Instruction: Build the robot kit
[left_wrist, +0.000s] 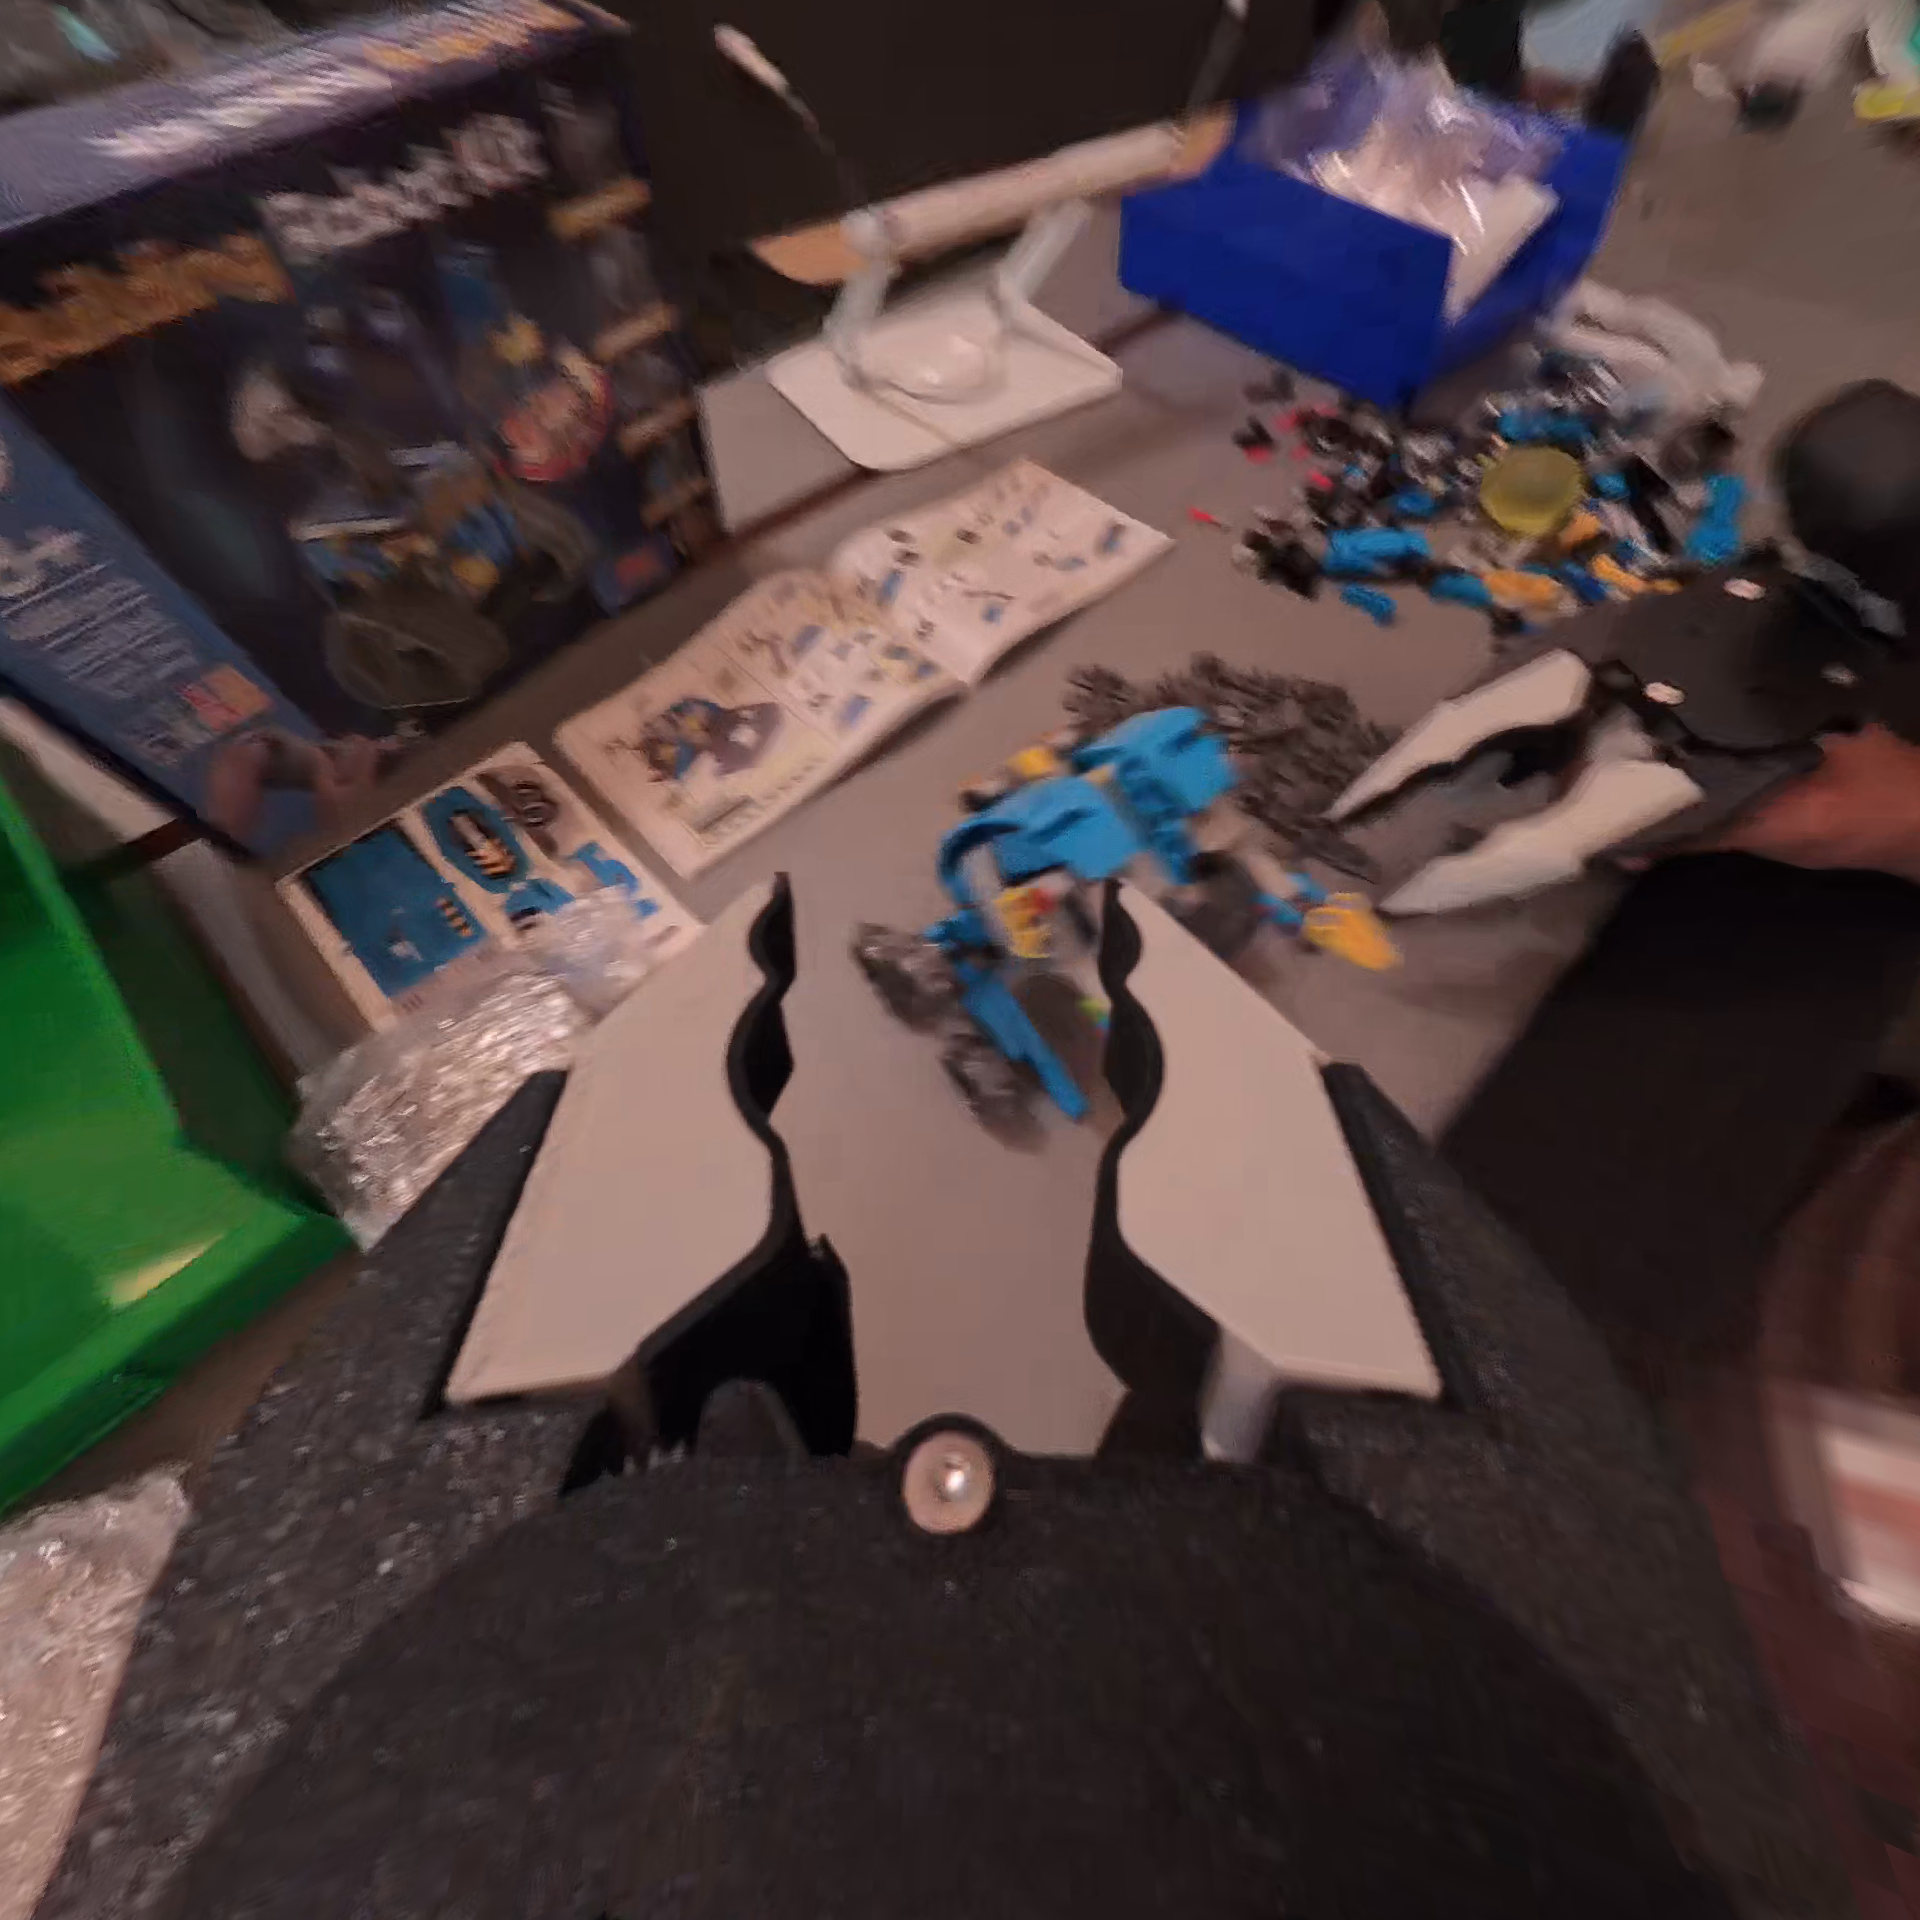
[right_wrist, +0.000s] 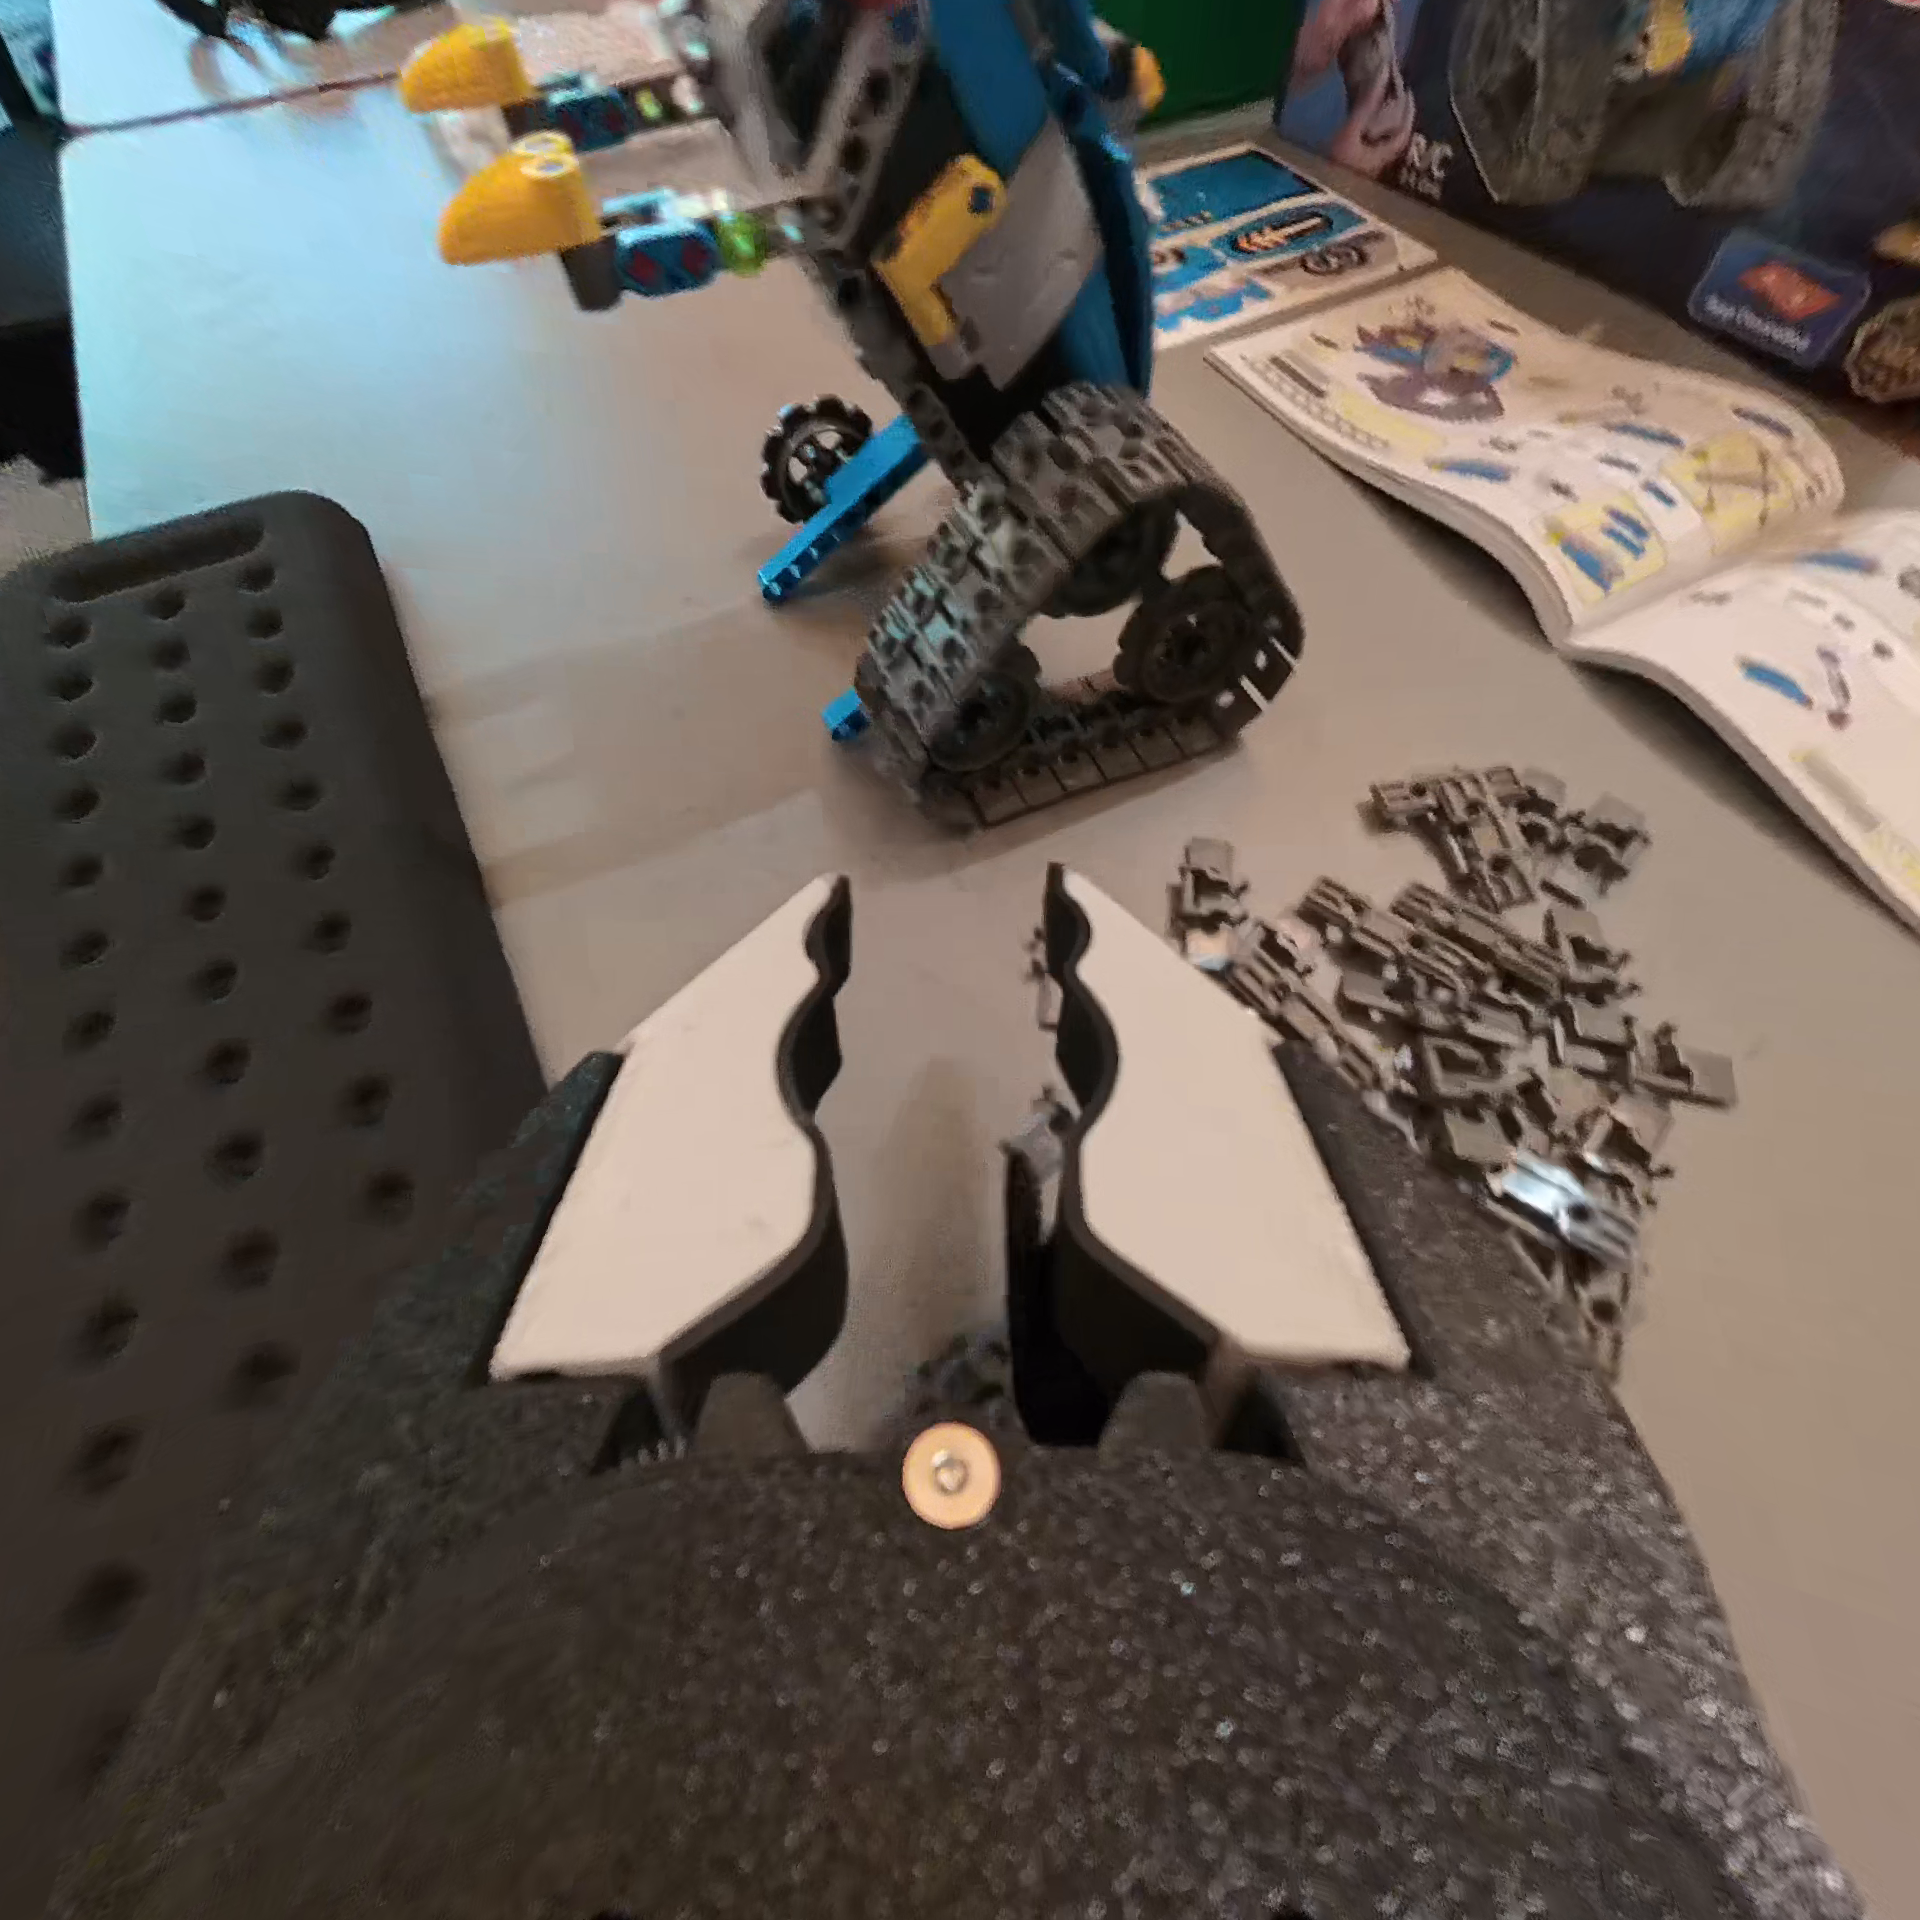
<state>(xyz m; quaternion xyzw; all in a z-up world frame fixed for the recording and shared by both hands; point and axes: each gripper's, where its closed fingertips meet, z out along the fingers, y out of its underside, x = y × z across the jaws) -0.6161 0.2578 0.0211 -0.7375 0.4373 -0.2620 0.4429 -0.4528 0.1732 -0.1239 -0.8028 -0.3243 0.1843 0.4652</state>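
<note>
A blue, grey and yellow brick-built tracked model (right_wrist: 997, 260) stands on the grey table, on a black track loop (right_wrist: 1091, 623); it also shows in the left wrist view (left_wrist: 1081, 821). My right gripper (right_wrist: 945, 881) is open and low over the table, just short of the track, with a pile of loose grey track links (right_wrist: 1455, 997) beside its right finger. One small grey link (right_wrist: 1034, 1132) lies against that finger's inner side. My left gripper (left_wrist: 951, 902) is open and empty, and hovers in front of the model. The right gripper (left_wrist: 1507, 790) shows to its right, held by a hand.
An open instruction booklet (left_wrist: 862, 644) (right_wrist: 1558, 468), a sticker sheet (left_wrist: 468, 894) and the dark toy box (left_wrist: 343, 416) lie at the left. A blue bin (left_wrist: 1330, 260), a heap of blue and black parts (left_wrist: 1507, 520), a green bin (left_wrist: 104, 1091), clear bags (left_wrist: 447, 1081) and a black perforated panel (right_wrist: 208, 935) surround them. Across from one pair of fingers to the other is roughly 25 cm.
</note>
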